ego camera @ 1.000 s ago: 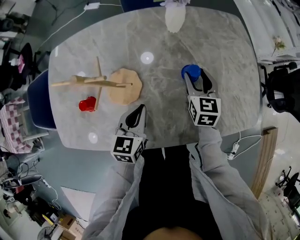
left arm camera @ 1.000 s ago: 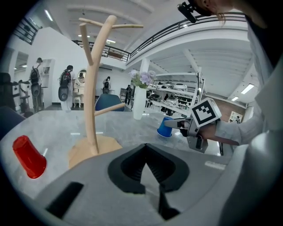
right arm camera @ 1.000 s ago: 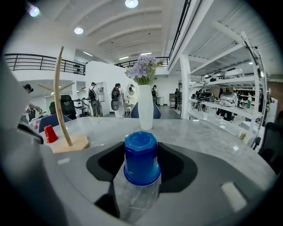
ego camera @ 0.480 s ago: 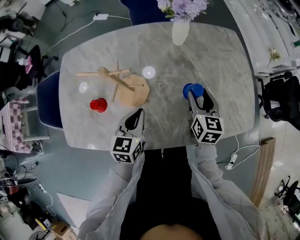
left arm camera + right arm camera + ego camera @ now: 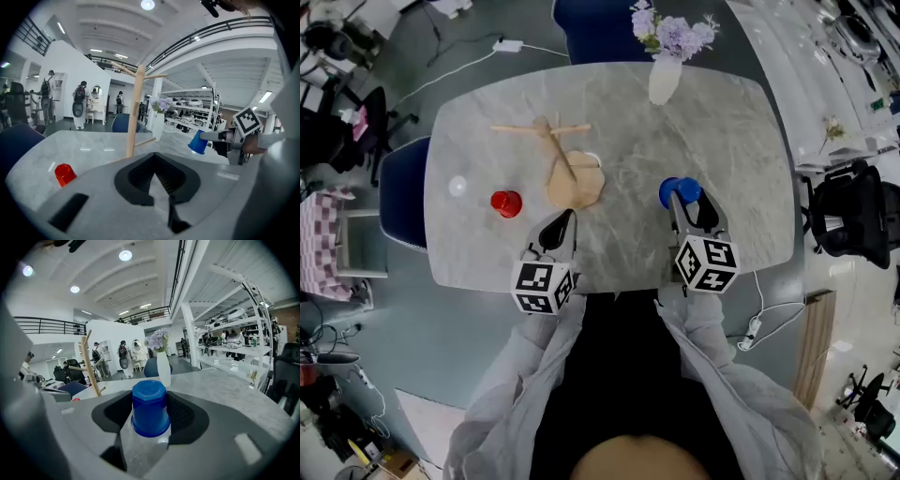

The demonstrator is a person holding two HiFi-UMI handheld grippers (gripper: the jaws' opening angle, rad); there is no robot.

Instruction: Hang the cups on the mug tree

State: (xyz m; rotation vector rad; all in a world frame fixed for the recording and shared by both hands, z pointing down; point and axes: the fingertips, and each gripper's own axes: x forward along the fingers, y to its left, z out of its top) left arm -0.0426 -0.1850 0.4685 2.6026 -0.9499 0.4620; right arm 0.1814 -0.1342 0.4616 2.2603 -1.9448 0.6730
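The wooden mug tree [image 5: 562, 159] stands on the marble table [image 5: 741, 141], left of centre, with bare pegs; it also shows as a mug tree [image 5: 136, 112] and a mug tree [image 5: 90, 364] in the gripper views. A red cup [image 5: 505, 202] sits upside down left of it, also seen as the red cup [image 5: 64, 173]. My right gripper [image 5: 682, 199] is shut on a blue cup [image 5: 680, 190], held bottom-forward above the table; the blue cup [image 5: 150, 408] fills its jaws. My left gripper [image 5: 561, 223] is shut and empty near the front edge, just in front of the tree's base.
A white vase of purple flowers [image 5: 664, 80] stands at the table's far edge. Blue chairs sit at the left side [image 5: 398, 192] and far side [image 5: 595, 28]. A black office chair [image 5: 848, 211] is to the right. People stand in the background of both gripper views.
The head view has pulled back, so more of the table and the vase shows. Both grippers keep their places; the right one still holds the blue cup.
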